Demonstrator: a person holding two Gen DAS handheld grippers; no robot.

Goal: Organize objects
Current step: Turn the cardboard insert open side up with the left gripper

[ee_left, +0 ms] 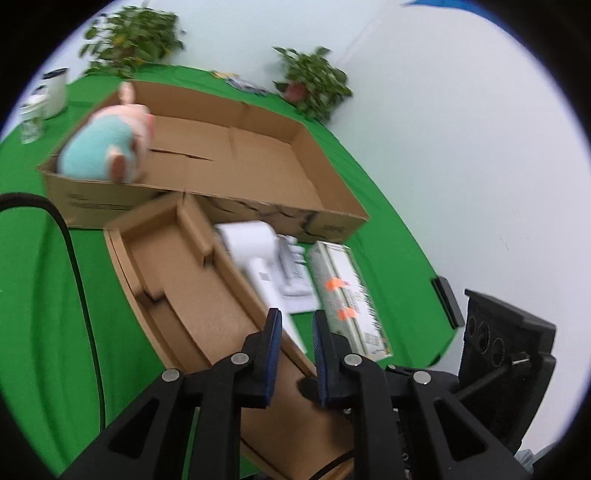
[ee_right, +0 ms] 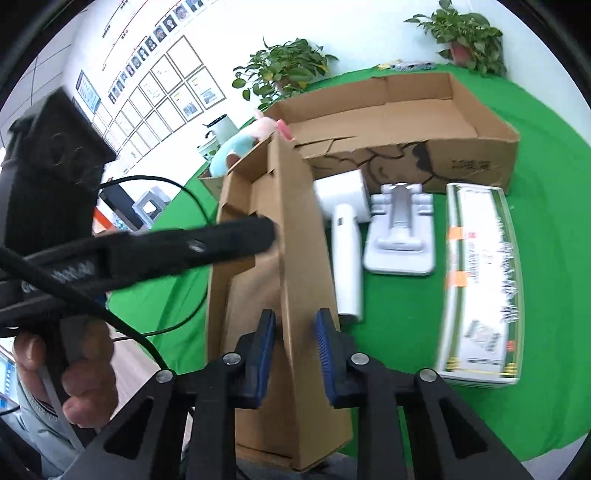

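Observation:
A long narrow open cardboard box (ee_left: 192,280) (ee_right: 251,295) lies on the green cloth, pointing toward a large open carton (ee_left: 332,177) (ee_right: 480,158). My left gripper (ee_left: 295,332) is shut on the narrow box's right wall; in the right wrist view it (ee_right: 271,230) reaches in from the left onto that wall. My right gripper (ee_right: 295,328) is shut on the same wall nearer its close end. A pink and teal plush toy (ee_left: 103,144) (ee_right: 236,147) sits in the carton's left corner.
Right of the narrow box lie a white hair dryer (ee_right: 347,236), a silver folding stand (ee_right: 400,232) and a green-white carton with orange stickers (ee_right: 480,280). Potted plants (ee_right: 284,70) (ee_right: 465,33) and a white kettle (ee_right: 223,127) stand at the back. A hand (ee_right: 81,369) holds the left gripper.

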